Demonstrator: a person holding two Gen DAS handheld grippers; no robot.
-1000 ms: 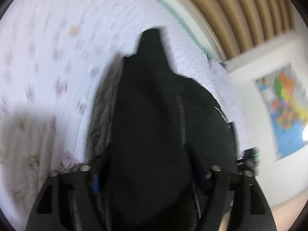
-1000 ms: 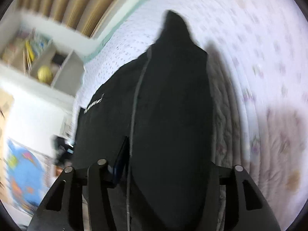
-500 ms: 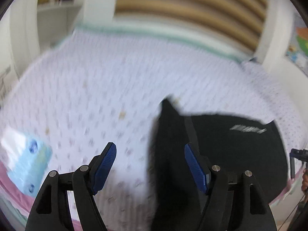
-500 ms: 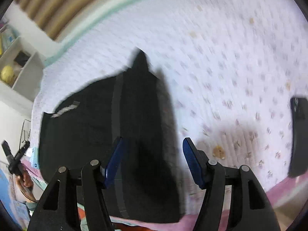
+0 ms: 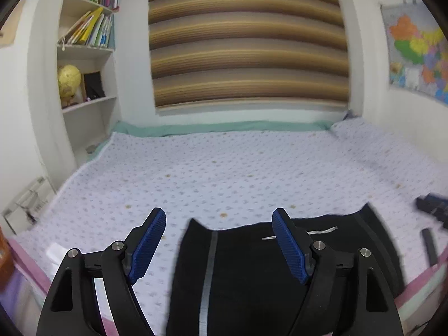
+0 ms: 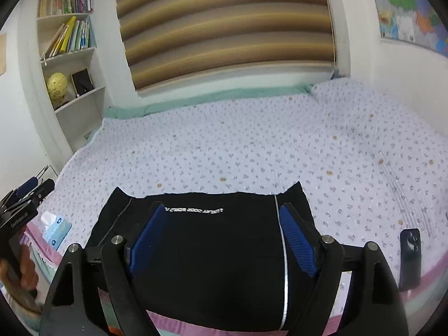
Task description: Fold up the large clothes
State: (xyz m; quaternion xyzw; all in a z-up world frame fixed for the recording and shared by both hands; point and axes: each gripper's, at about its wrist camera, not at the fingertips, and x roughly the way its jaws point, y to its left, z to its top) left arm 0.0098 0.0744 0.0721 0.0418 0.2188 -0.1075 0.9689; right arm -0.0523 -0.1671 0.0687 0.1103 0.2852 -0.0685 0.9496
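A black garment [image 6: 212, 254] with thin grey side stripes and a white printed line lies flat and folded at the near edge of the bed [image 6: 252, 145]. It also shows in the left wrist view [image 5: 252, 274]. My left gripper [image 5: 218, 240] is open and empty, raised above the garment's left part. My right gripper [image 6: 222, 238] is open and empty, raised above the garment's middle. The left gripper's body also shows at the left edge of the right wrist view [image 6: 19, 212].
A blue tissue pack [image 6: 56, 228] lies at the bed's near left edge. A black phone [image 6: 410, 254] lies at the near right edge. A bookshelf [image 5: 84, 56] stands at the back left. A striped blind [image 5: 246, 42] and a wall map [image 5: 417, 44] are behind.
Both grippers let go of the black garment, opened, and pulled back and up. The garment now lies flat on the bed, and the views tilted up to show the room.
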